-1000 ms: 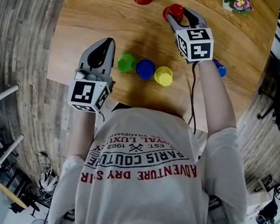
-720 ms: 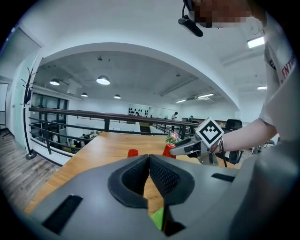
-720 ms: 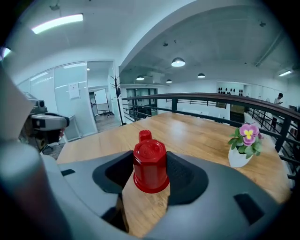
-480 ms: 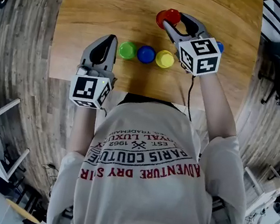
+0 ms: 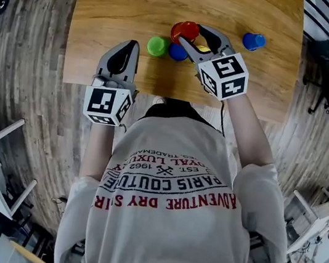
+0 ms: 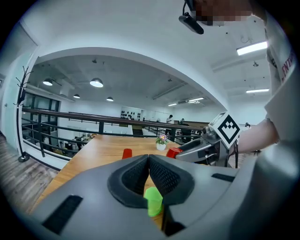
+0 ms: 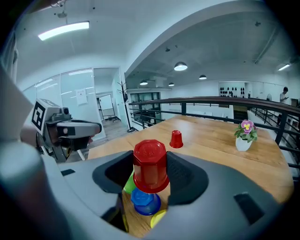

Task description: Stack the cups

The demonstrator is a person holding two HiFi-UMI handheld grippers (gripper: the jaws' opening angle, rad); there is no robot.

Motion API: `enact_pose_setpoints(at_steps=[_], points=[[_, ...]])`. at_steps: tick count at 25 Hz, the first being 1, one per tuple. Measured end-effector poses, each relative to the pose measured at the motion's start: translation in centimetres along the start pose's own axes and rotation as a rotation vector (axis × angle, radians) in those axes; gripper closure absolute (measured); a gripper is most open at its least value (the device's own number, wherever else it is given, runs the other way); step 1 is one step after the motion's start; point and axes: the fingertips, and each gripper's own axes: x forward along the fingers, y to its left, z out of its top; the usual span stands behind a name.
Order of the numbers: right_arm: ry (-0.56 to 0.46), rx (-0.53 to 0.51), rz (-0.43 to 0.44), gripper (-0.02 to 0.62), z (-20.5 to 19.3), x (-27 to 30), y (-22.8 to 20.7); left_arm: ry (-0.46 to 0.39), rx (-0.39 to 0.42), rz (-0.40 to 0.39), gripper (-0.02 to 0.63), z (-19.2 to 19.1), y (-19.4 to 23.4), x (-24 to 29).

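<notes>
Right tool (image 7: 151, 174): pinching upturned red cup (image 7: 150, 164), raised off the tabletop (image 5: 108, 18); blue cup (image 7: 145, 201) just beneath.
Left tool (image 6: 149, 165): pressed together, empty, green cup (image 6: 153, 201) just beyond.
Step, likely: stacking red on blue.
Next: centre, lower squarely, release.

— What kind of place is this?
— It seems a big open office or a work hall, not a home. Round ceiling lamps (image 7: 180, 67) and a long strip light (image 7: 63, 29) sit under a high white ceiling.
— What else shows it?
— A dark railing (image 7: 211, 99) runs behind the wooden table (image 7: 220, 136), as on an upper floor. There is a glass partition (image 7: 101, 89) with a paper on it, a coat stand (image 7: 123, 101), a wood-plank floor (image 5: 35, 44), and a person (image 7: 284, 95) far at the back.
</notes>
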Motion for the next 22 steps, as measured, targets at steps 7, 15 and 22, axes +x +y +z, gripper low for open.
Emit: enact_pose_setpoints(at_steps=[7,15,22], points=[[0.046,-0.027,0.027,0.36,-1.8,1.1,3.0,-0.002,-0.017,0.013,0.589,-0.6,0.8,-1.6],[0.071,-0.055,0.021,0.359,-2.9,2.3,4.2,0.011,-0.031,0.034,0.589,-1.4,1.6,-2.6],[0.064,-0.049,0.006,0.354,-2.8,2.6,4.4,0.016,-0.034,0.037,0.589,-1.8,2.1,-3.1]])
